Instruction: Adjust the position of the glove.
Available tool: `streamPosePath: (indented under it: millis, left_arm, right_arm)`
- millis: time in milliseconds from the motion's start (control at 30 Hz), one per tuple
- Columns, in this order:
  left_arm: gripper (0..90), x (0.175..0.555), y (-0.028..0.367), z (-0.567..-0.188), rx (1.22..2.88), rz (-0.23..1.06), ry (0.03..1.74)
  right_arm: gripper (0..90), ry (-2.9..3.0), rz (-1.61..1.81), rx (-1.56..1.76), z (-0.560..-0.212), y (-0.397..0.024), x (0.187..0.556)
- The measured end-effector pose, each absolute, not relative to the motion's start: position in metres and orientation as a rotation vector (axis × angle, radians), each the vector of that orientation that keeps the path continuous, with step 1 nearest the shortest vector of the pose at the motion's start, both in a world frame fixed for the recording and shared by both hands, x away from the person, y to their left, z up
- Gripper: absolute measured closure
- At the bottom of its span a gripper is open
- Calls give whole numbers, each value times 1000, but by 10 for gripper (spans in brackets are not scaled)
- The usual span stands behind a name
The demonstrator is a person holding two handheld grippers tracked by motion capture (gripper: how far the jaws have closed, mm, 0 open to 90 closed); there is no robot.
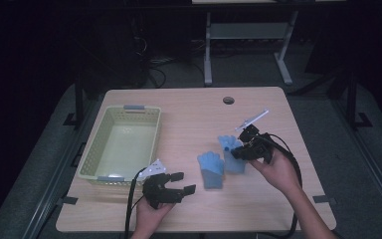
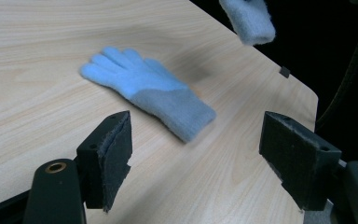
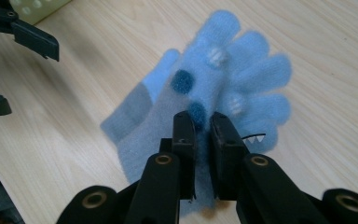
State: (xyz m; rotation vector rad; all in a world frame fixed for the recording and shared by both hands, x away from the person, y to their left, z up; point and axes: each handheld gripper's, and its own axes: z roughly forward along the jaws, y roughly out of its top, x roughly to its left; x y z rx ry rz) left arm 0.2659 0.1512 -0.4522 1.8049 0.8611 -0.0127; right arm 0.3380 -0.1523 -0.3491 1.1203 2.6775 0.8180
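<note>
Fuzzy blue glove (image 3: 223,93), seemingly dotted, pinched in right gripper (image 3: 203,128).

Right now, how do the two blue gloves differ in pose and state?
The glove on the table lies flat and untouched, while the held glove is pinched in the shut right gripper and lifted. The glove on the table sits just ahead of the open left gripper; the held glove hangs near the table's right side. The held glove's visible face has pom-pom dots; the other's is plain. Both are fuzzy and light blue.
</note>
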Motion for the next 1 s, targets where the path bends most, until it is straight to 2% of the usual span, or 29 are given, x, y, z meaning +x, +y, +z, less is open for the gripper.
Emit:
streamPosePath:
  millis: [500,1000]
  left_arm:
    - [252,266,154,-451,1803,2,864]
    - [252,267,156,-451,1790,2,879]
  right_arm:
    - [815,2749,804,1062,-361,-123,342]
    - [812,2836,741,1036,-392,-93,350]
